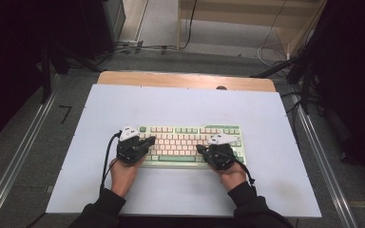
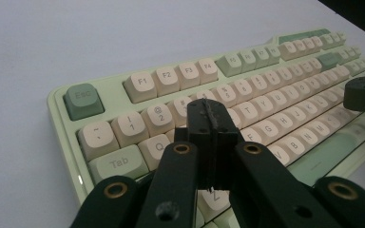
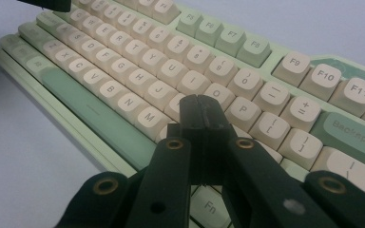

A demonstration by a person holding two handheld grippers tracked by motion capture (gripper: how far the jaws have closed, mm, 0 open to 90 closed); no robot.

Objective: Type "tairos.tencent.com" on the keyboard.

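Hovering both hand-held grippers, left [image 1: 148, 140] and right [image 1: 200, 148], pressed together over the keyboard [image 1: 228, 130] mid-frame; I risk wide tips hitting neighbouring keys.

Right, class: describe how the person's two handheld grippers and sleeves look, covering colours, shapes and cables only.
Each hand holds a black gripper: the left gripper and right gripper have chunky dark bodies topped by a pale grey three-cornered plate. A black cable trails from the left one. Up close, the black linkage arms carry brass-coloured rivets, and flat black pads meet at a seam. The sleeves are dark.
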